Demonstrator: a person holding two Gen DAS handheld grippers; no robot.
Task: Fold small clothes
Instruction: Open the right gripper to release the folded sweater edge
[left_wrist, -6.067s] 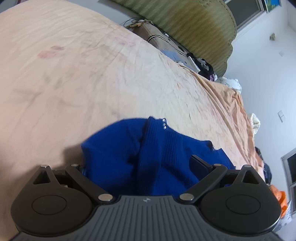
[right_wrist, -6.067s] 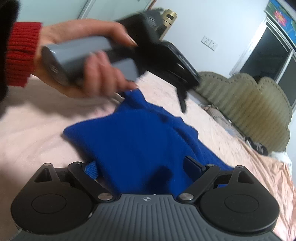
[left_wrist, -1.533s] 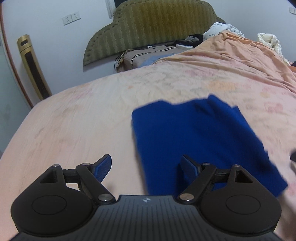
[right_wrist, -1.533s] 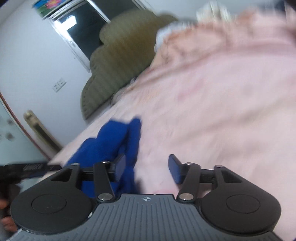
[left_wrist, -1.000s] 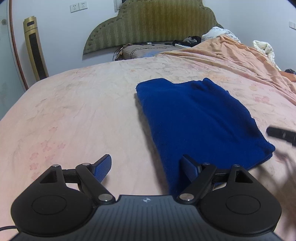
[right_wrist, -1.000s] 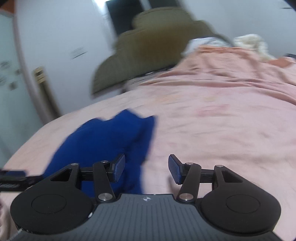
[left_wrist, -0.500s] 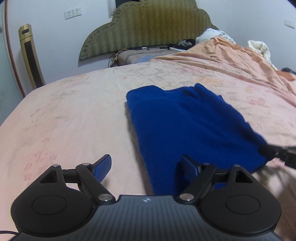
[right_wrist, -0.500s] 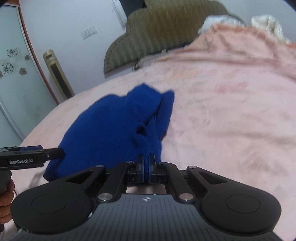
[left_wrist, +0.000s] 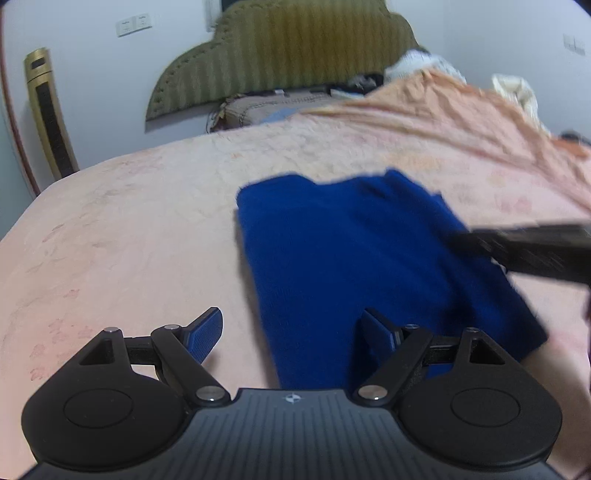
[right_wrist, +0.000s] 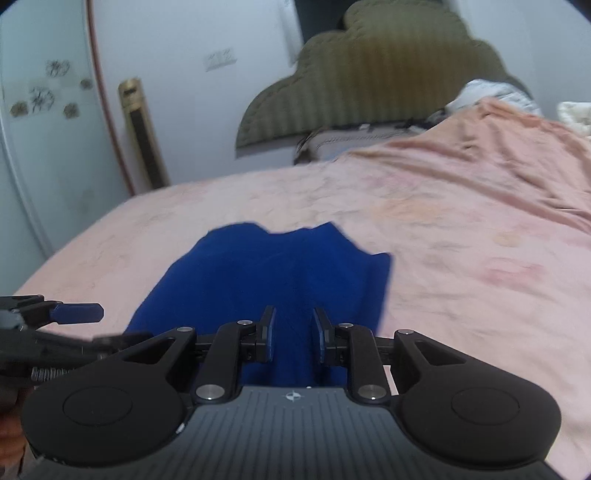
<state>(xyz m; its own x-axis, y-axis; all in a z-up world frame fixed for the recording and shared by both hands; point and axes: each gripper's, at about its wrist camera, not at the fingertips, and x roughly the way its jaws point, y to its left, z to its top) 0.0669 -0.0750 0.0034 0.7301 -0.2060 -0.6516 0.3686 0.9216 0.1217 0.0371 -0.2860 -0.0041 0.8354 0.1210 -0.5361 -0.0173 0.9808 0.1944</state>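
A folded blue knit garment (left_wrist: 351, 254) lies flat on the pink bedspread (left_wrist: 129, 221). My left gripper (left_wrist: 293, 326) is open and empty at the garment's near left edge; its right finger is over the cloth and its left finger is over the bedspread. My right gripper (right_wrist: 291, 334) is over the garment's (right_wrist: 273, 280) near part with its jaws a small gap apart, and blue cloth shows between them. The right gripper also shows blurred in the left wrist view (left_wrist: 535, 251), above the garment's right side. The left gripper also shows in the right wrist view (right_wrist: 74, 314).
An olive padded headboard (left_wrist: 280, 55) and a pillow (left_wrist: 266, 107) are at the far end of the bed. A rumpled orange blanket (left_wrist: 480, 122) is heaped at the far right. A gold tower appliance (left_wrist: 48, 110) stands by the left wall.
My right gripper was shut half a second ago and its jaws have parted a little. It has moved left over the garment. The garment lies flatter. My left gripper has barely moved.
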